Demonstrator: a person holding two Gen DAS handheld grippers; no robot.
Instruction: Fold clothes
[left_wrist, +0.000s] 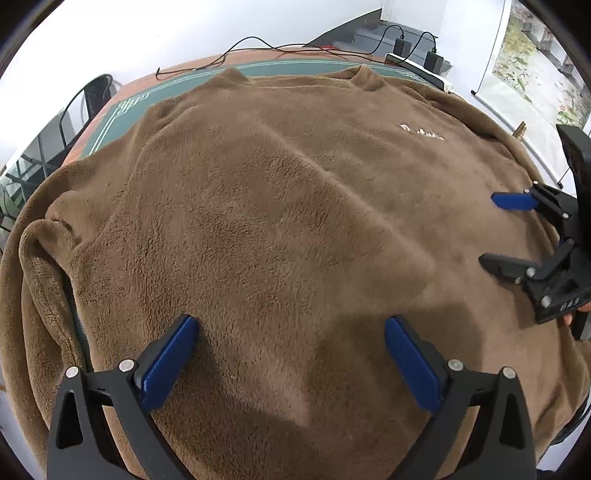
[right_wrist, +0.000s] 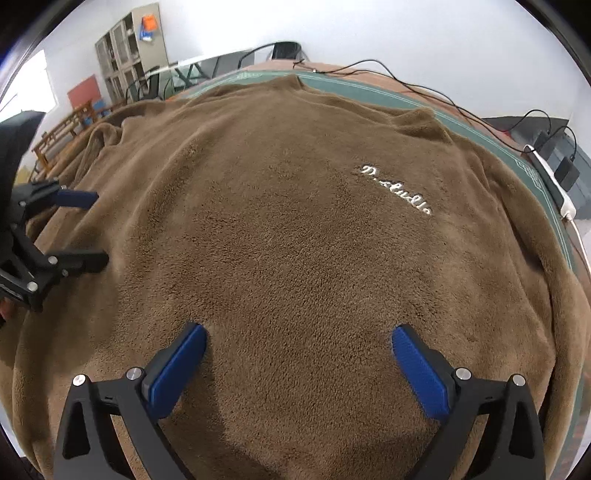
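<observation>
The folding seemed not yet started. One brown fleece sweater (left_wrist: 280, 206) lay spread flat, front side up, on the green table mat (left_wrist: 122, 110), its neckline at the far edge and no part turned over; all the folds were left to do. From left to right there were two tongs: the left gripper (left_wrist: 291, 360) and the right gripper (right_wrist: 299, 365), both released with jaws wide apart, above the lower part of the sweater and grasping nothing.

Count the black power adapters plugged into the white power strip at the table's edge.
2: both sit side by side on the power strip, one adapter left, the other adapter right. More may be hidden.
</observation>
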